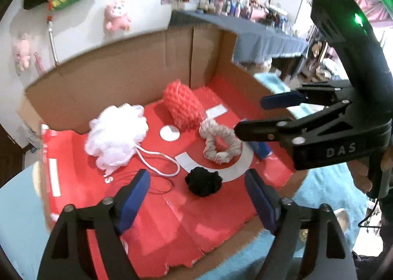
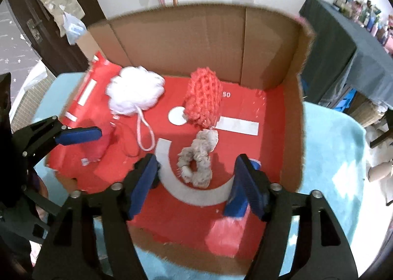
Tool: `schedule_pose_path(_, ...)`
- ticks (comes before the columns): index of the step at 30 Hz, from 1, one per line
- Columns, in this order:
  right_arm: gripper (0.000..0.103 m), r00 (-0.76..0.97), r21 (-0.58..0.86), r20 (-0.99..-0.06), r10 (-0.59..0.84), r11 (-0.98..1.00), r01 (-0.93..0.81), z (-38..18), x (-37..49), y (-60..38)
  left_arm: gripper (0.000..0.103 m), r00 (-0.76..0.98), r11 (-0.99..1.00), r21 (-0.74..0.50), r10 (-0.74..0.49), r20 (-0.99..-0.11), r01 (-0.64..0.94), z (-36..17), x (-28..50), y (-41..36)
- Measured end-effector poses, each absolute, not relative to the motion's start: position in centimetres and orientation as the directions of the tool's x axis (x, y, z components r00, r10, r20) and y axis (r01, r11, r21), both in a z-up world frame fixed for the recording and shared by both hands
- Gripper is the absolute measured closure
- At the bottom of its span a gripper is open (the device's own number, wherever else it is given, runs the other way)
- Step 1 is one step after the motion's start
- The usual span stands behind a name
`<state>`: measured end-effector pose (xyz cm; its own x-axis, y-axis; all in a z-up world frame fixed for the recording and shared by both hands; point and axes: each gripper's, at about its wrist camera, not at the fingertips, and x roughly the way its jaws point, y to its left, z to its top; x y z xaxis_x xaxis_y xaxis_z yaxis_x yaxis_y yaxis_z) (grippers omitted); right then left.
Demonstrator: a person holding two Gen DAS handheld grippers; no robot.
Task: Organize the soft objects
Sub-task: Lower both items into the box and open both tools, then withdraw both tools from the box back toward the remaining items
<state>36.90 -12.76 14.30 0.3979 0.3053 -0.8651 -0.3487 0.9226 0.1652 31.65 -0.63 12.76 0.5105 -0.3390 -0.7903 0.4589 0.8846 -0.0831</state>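
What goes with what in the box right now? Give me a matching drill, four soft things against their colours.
Things:
1. Loofah
2. Knit roll
3. Scrunchie
4. Pom-pom

Colours:
A. Black
B. Grey-beige
C. White
D. Coral red

Pairs: 1-C, 2-D, 3-B, 4-A

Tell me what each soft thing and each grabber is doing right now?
white puff: lying in the box, loop cord loose.
red knit roll: lying on its side.
grey scrunchie: lying flat.
black scrunchie: lying flat.
left gripper: open, empty.
right gripper: open, empty.
cardboard box: open-topped.
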Motion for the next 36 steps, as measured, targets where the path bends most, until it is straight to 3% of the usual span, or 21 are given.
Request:
schedule_pose_path(11,0.025,0.603,0.112,-0.743,0.289,0.943,-0.314,22.4,28.5,-15.3,0.000,0.728,0.935,-0.080,-0.322,-0.606,0.347,19.7,23.6,1.4)
schedule_pose_path(17,0.023,0.707,0.094,-0.641,0.297,0.945,-0.312,25.8,22.0,-16.6,0.000,0.836,0.947,-0.018,-0.290,-0.466,0.320,22.4,17.4,1.2)
schedule_pose_path(21,0.014,0.770,0.088,-0.557,0.311,0.944,-0.318,27.6,17.1,-17.6,0.000,0.876,0.956,-0.022,-0.277,-0.394,0.293,23.1,13.3,1.3)
schedule_pose_path(30,0.007,0.877,0.045,-0.385,0.286,0.956,-0.291,28.5,6.8,-18.6,0.000,0.915,0.955,-0.028,-0.290,-0.281,0.294,22.6,5.4,0.9)
schedule_pose_path(36,0.007,0.904,0.015,-0.344,0.252,0.965,-0.263,26.0,2.1,-17.6,0.000,0.928,0.961,-0.027,-0.274,-0.251,0.277,20.6,1.8,0.6)
